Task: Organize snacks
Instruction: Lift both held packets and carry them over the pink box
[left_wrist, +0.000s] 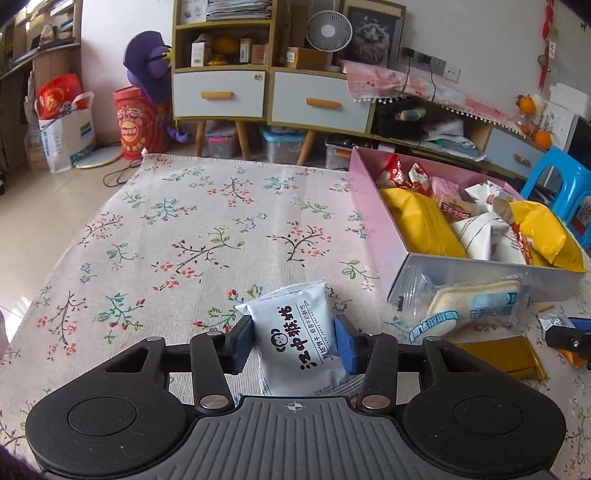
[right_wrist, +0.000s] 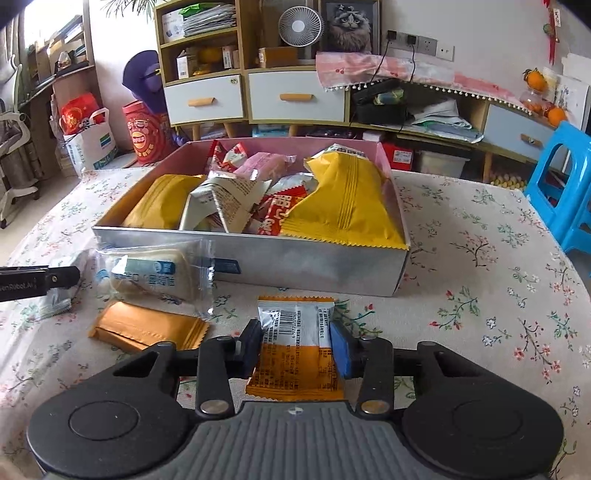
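Note:
My left gripper (left_wrist: 293, 334) is shut on a white snack packet (left_wrist: 295, 354) with black characters; both blue pads press its sides just above the floral tablecloth. In the right wrist view, my right gripper (right_wrist: 295, 341) is shut on an orange and silver packet (right_wrist: 291, 373) with a barcode. A pink-lined box with a silver outer wall (right_wrist: 295, 262), also seen at the right in the left wrist view (left_wrist: 373, 221), stands ahead, filled with several yellow, white and red packets. A clear-wrapped cream sandwich snack (right_wrist: 151, 277) and a flat gold packet (right_wrist: 147, 328) lie in front of the box.
The floral cloth (left_wrist: 184, 229) covers the whole table. A blue plastic stool (right_wrist: 561, 177) stands at the table's right side. Drawer cabinets (left_wrist: 221, 92), storage bins and bags line the far wall beyond the table edge.

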